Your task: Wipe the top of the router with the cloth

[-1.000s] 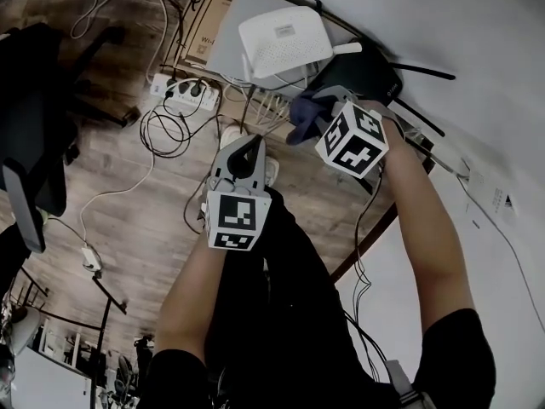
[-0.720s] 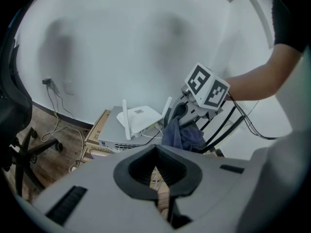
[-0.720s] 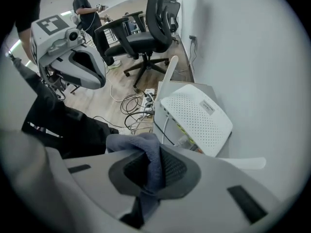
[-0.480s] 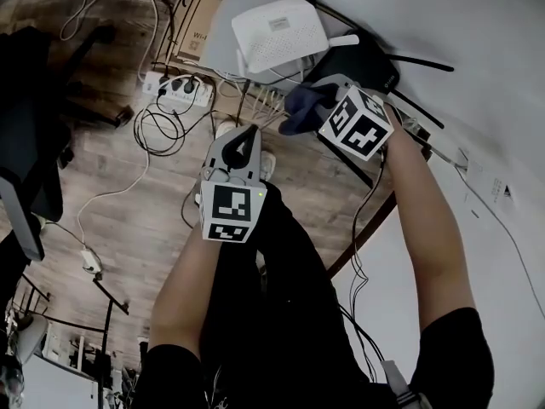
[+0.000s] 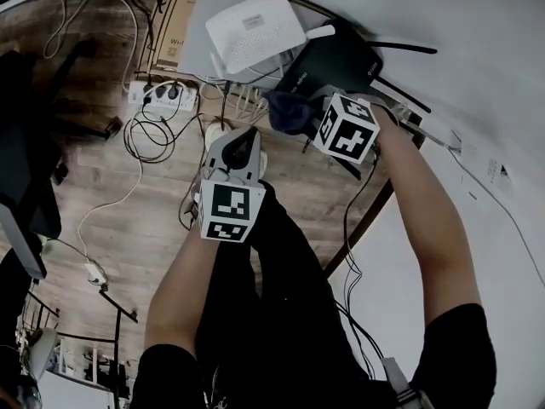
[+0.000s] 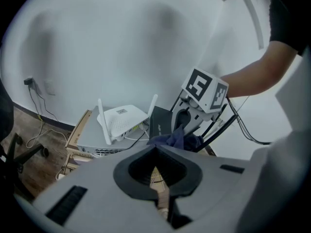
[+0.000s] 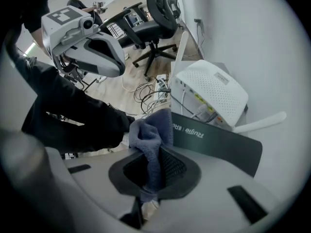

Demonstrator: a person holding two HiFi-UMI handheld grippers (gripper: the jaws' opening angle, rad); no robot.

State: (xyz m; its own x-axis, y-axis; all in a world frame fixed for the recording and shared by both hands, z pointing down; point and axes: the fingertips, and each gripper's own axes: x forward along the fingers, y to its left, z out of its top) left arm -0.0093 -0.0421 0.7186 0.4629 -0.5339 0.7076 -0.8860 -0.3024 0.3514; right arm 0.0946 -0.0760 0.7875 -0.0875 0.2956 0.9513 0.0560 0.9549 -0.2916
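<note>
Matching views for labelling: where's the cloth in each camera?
Head view: cloth, upper centre.
Left gripper view: cloth, centre, slightly right.
Right gripper view: cloth, lower centre, clamped in the right gripper.
Shared landmark: white router, left of cloth in first two, right in third.

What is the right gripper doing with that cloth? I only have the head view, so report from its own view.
Observer: The right gripper is shut on the cloth, which bunches out beyond its fingers.
Operator: Tell me what lies straight ahead of it.
Observer: The black router, with white lettering on its near side, just past the cloth.
Operator: Now report the left gripper.
Observer: In its own view the left gripper is shut and holds nothing.
</note>
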